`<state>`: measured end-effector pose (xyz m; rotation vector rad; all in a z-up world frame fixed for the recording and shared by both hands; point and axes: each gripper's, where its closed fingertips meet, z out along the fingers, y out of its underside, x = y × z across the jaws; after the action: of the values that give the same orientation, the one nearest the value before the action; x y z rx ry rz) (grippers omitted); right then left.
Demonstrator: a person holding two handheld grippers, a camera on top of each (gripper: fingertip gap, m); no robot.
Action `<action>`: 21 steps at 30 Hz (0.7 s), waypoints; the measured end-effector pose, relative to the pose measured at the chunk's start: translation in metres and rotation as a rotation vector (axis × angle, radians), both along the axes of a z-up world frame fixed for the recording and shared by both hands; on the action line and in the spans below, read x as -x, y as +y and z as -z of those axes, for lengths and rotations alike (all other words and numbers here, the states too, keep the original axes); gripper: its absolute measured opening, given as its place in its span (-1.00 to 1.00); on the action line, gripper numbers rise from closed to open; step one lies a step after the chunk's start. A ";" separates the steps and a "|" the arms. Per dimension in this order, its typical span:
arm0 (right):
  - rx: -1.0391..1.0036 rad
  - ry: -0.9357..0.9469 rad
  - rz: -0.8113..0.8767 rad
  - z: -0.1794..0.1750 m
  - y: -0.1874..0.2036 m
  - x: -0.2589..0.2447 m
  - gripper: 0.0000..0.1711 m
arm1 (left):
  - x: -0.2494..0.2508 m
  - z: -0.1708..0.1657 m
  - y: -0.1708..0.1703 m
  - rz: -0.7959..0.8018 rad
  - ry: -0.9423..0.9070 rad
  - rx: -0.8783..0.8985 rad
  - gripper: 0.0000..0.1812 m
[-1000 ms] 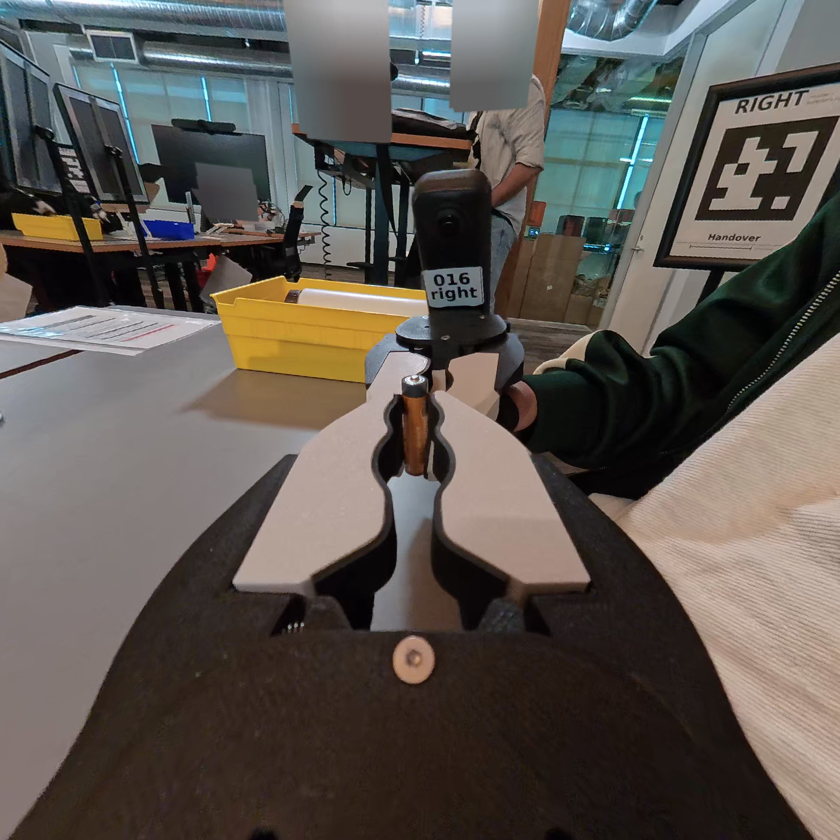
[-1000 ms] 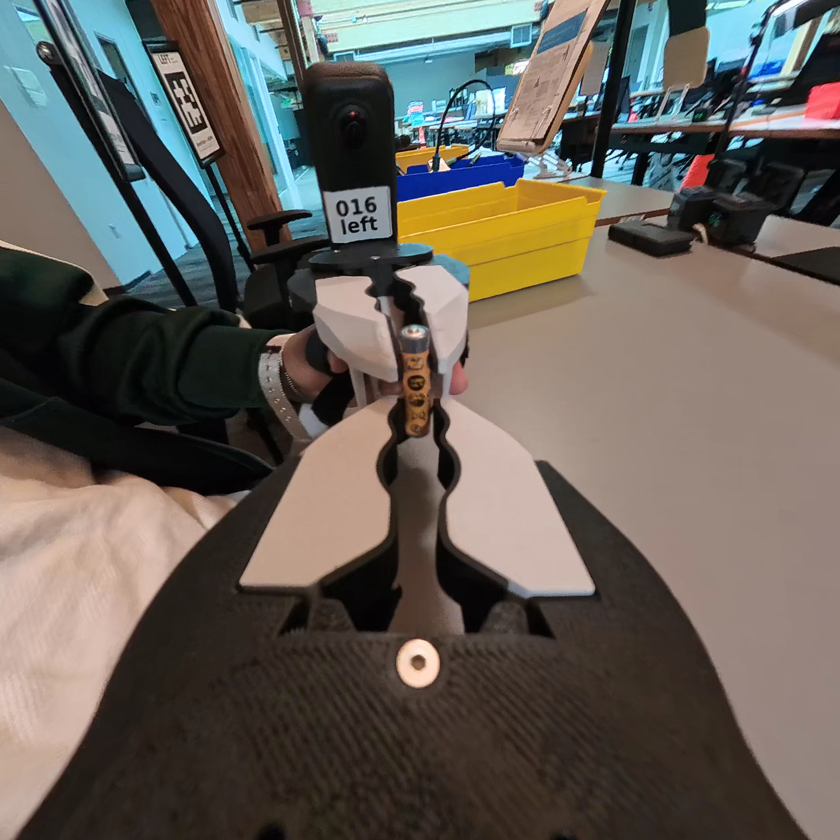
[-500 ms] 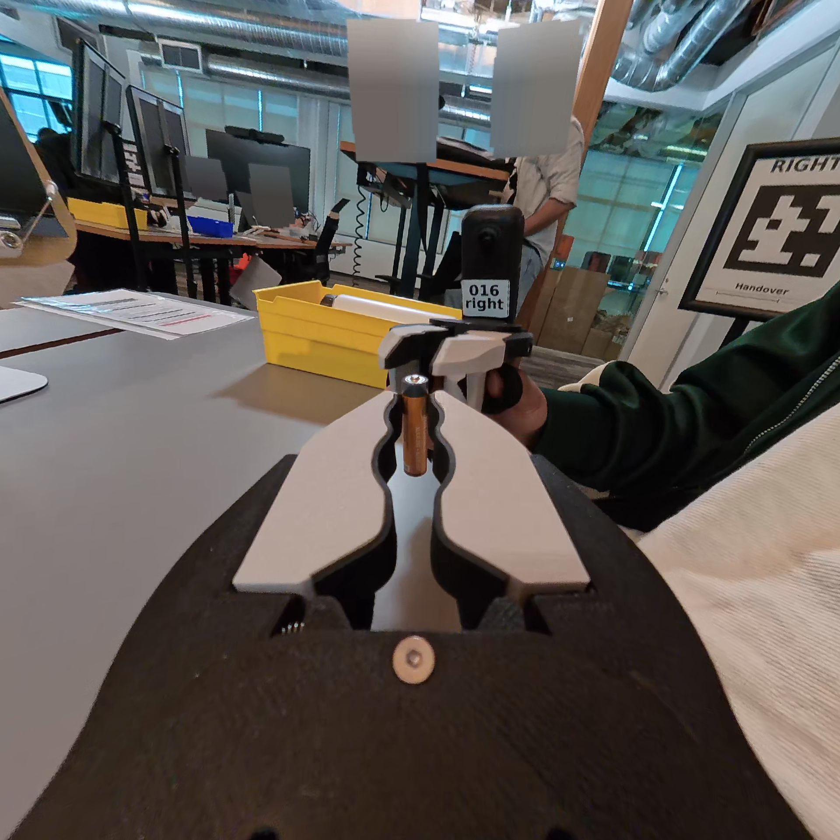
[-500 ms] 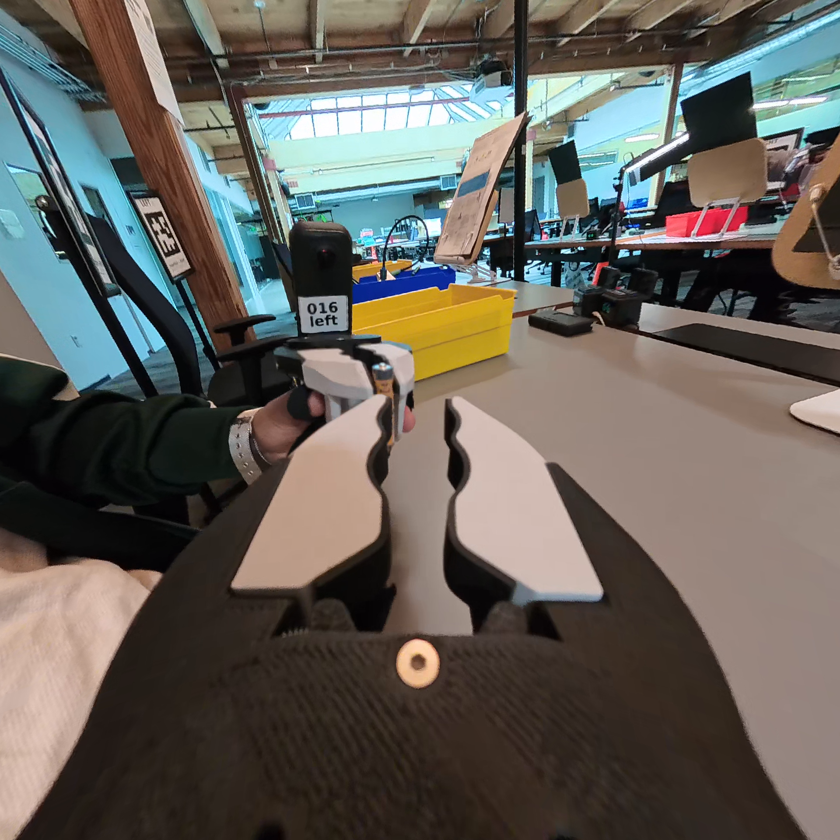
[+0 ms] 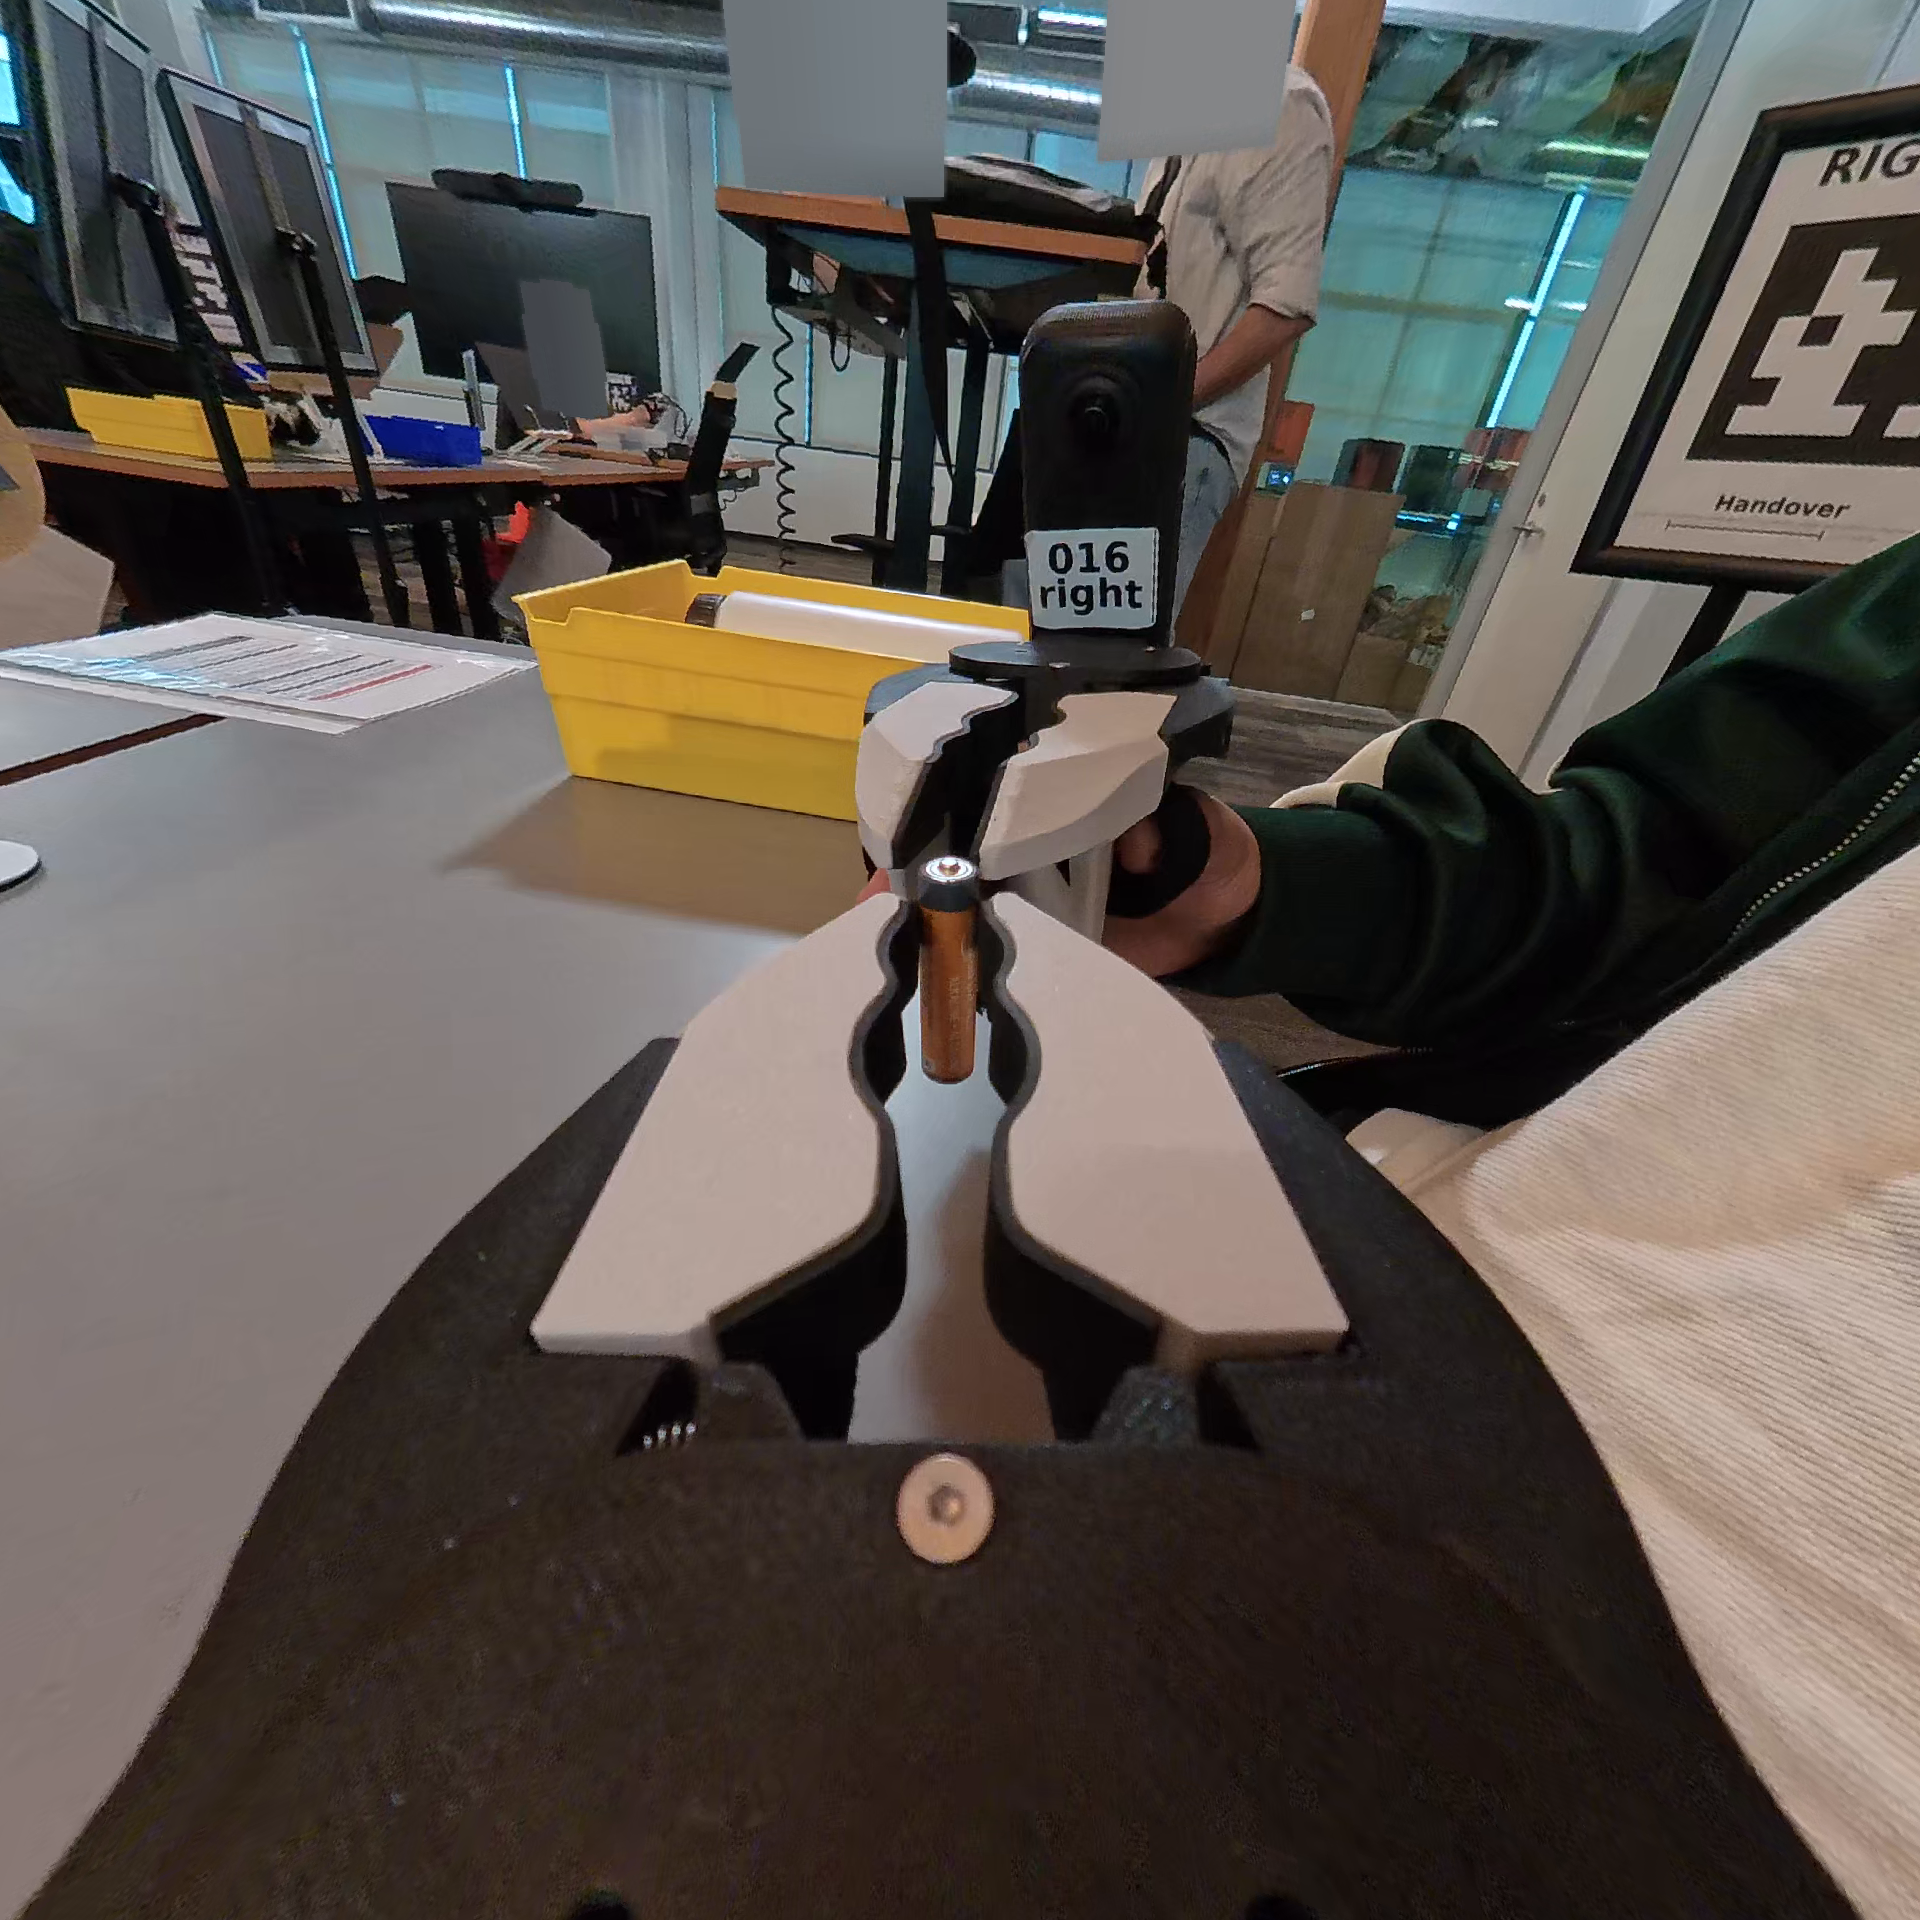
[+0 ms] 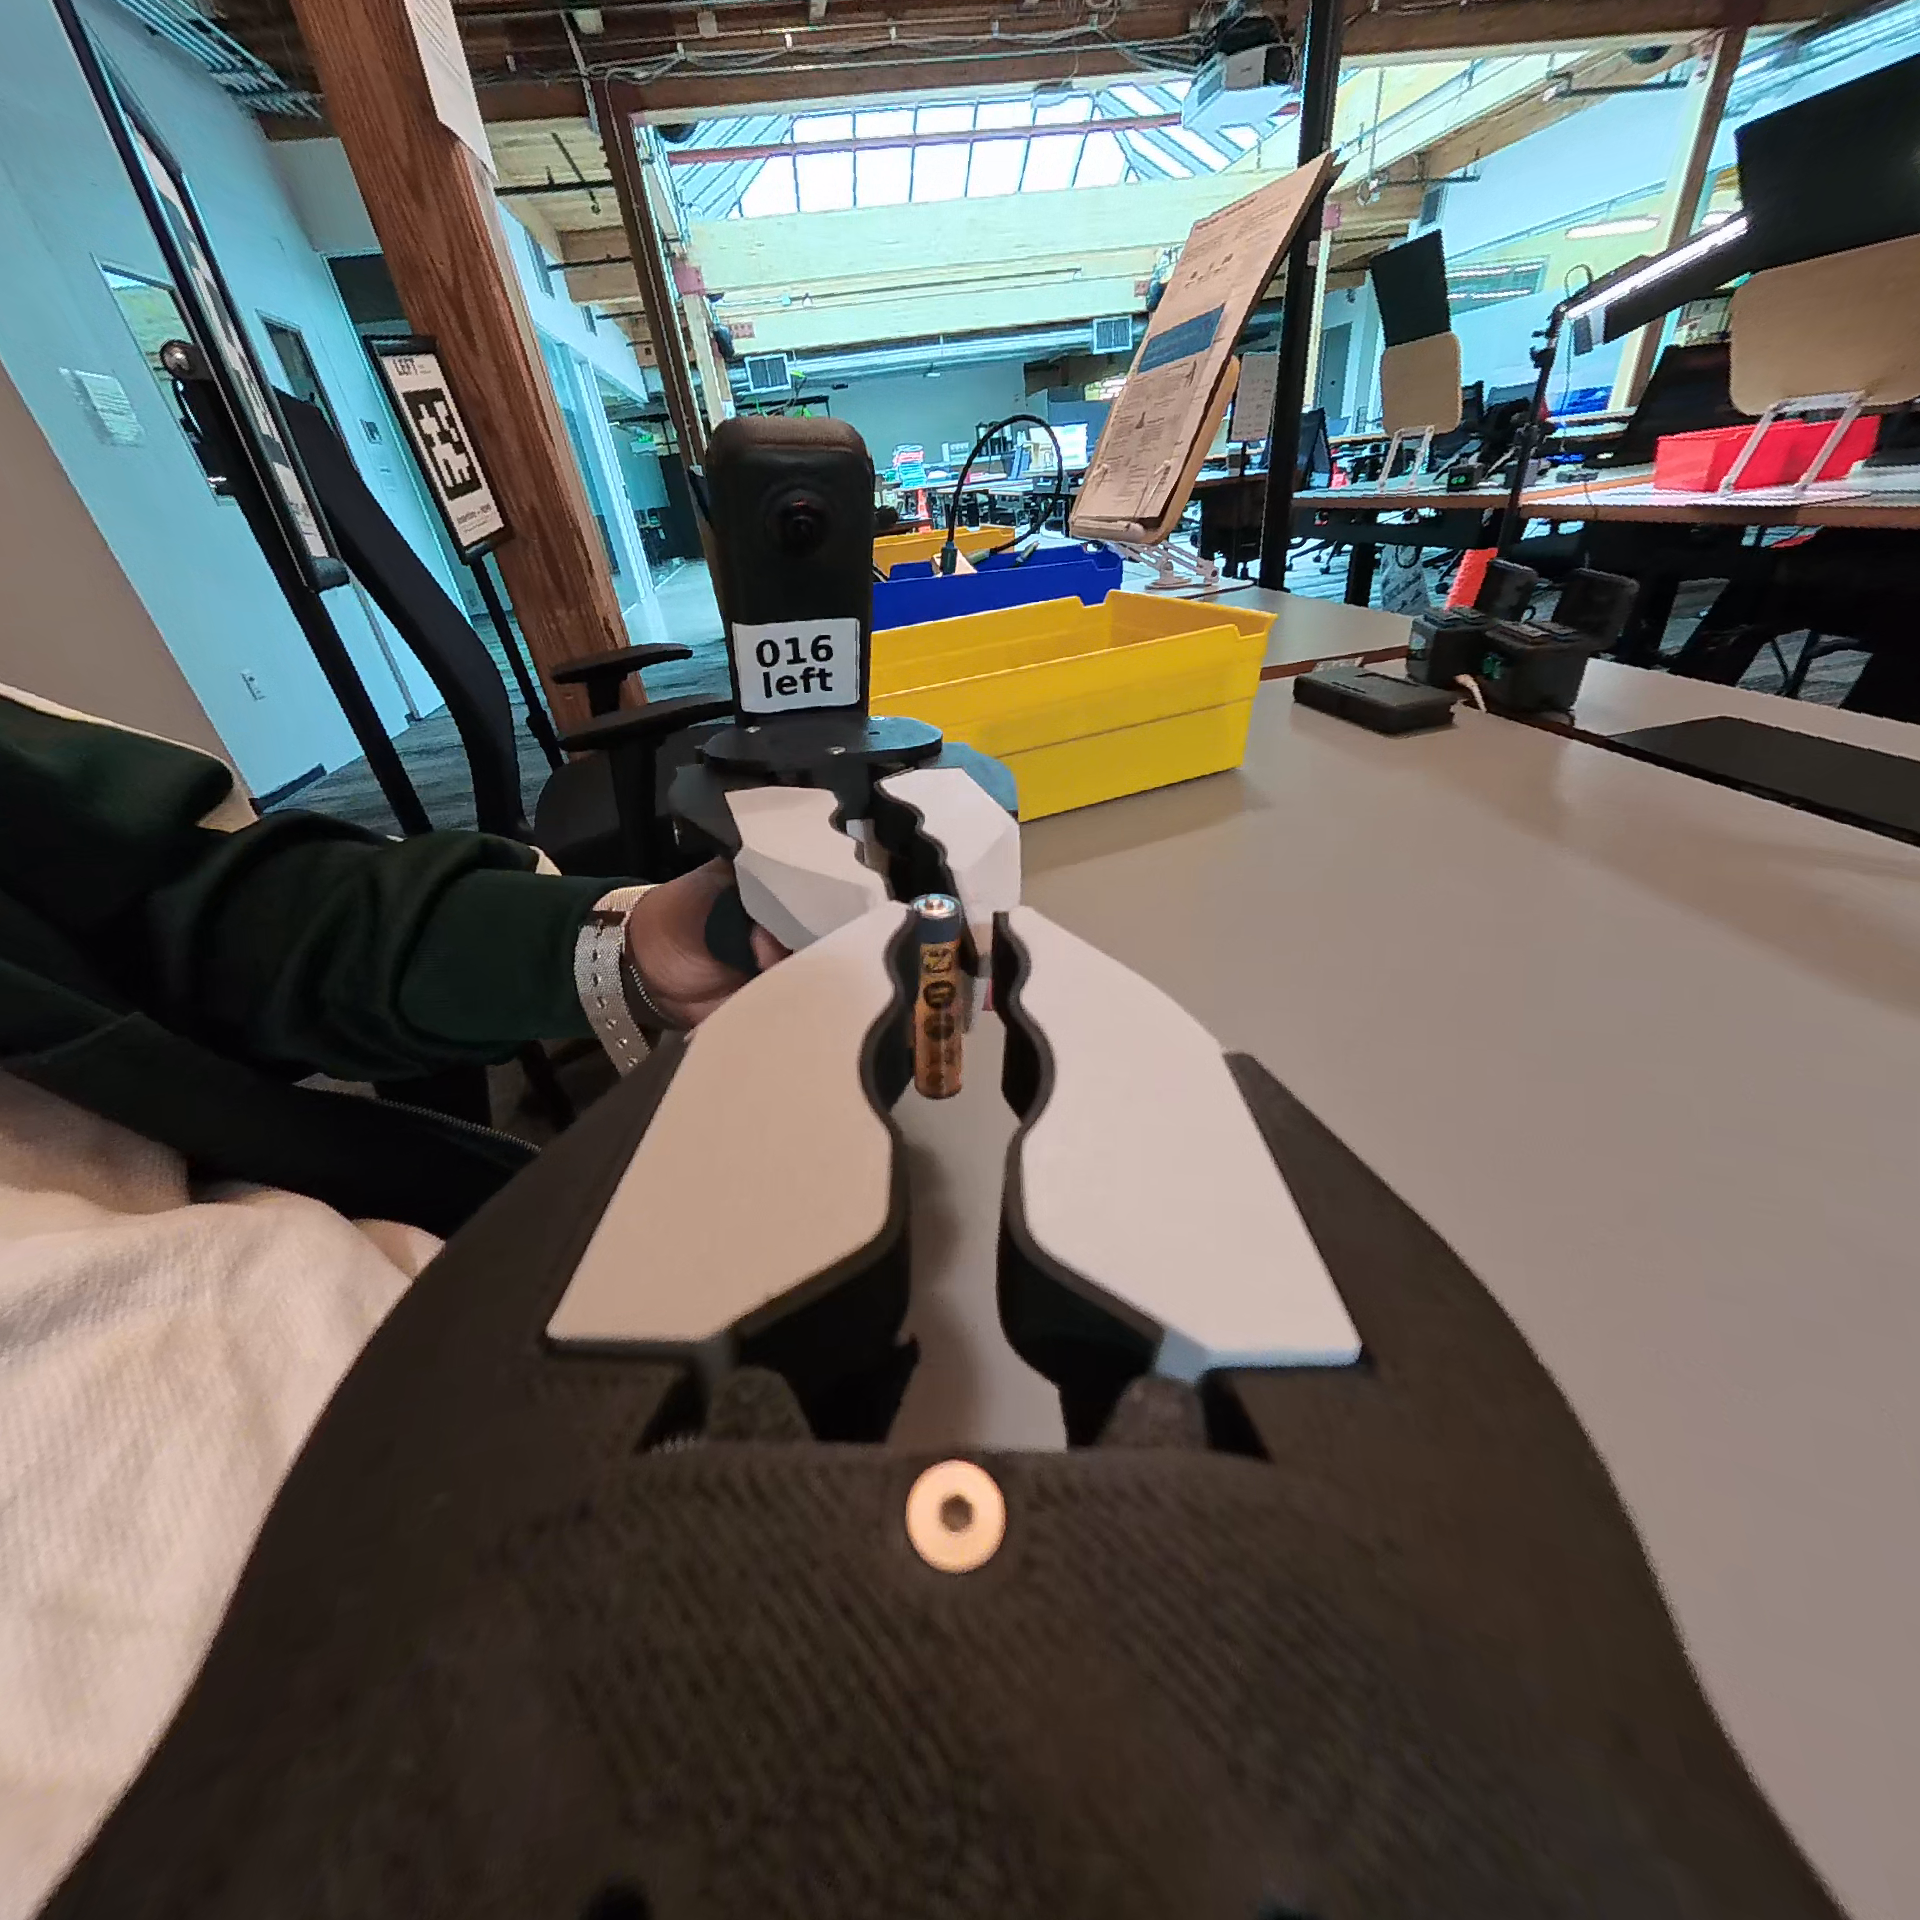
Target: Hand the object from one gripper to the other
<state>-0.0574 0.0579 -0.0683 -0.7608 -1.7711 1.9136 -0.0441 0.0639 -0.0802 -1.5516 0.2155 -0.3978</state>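
The left gripper point(image 5: 945, 914) is pinching a battery point(image 5: 948, 977) between the tips of its fingers point(image 5: 769, 1101). The battery stands upright, its metal cap on top and its copper body hanging below the tips into the gap between the fingers. It is held above the grey table point(image 5: 312, 987), clear of the surface, near the table's edge where the person sits.

The right gripper point(image 6: 945, 935) faces the left one head on, tip to tip. In the right wrist view its fingers point(image 6: 1132, 1122) stand a little apart, and the battery point(image 6: 938, 1003) shows in the gap between them, close against the left-hand finger, with a clear gap on the other side. Whether that finger touches the battery is hard to tell from this angle. In the left wrist view the right gripper point(image 5: 961, 821) sits just behind the battery with its jaws spread, the cap level with their lower ends.

Each gripper is held by a hand point(image 5: 1184, 894) in a dark green sleeve point(image 5: 1507, 883); the other hand point(image 6: 686, 956) has a light strap at the wrist.

A yellow bin point(image 5: 717, 707) stands on the table behind the right gripper, with a white roll point(image 5: 852, 618) lying in it. Another yellow bin point(image 6: 1091, 696) stands towards the table's far edge behind the left gripper, a blue bin point(image 6: 997, 582) beyond it. A sheet of paper point(image 5: 260, 665) lies at the far left of the table.
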 end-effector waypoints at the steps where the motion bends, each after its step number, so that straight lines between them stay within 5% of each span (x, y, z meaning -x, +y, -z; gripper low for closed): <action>1: 0.002 -0.002 -0.005 0.000 0.000 0.000 -0.85 | 0.000 0.000 0.000 0.002 -0.001 0.001 -0.90; 21: 0.013 -0.043 -0.054 -0.001 -0.007 -0.004 -0.88 | -0.006 0.000 0.001 0.020 0.017 -0.011 -0.89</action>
<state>-0.0529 0.0513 -0.0675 -0.7713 -1.8241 1.9597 -0.0385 0.0647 -0.0804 -1.5437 0.2459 -0.3983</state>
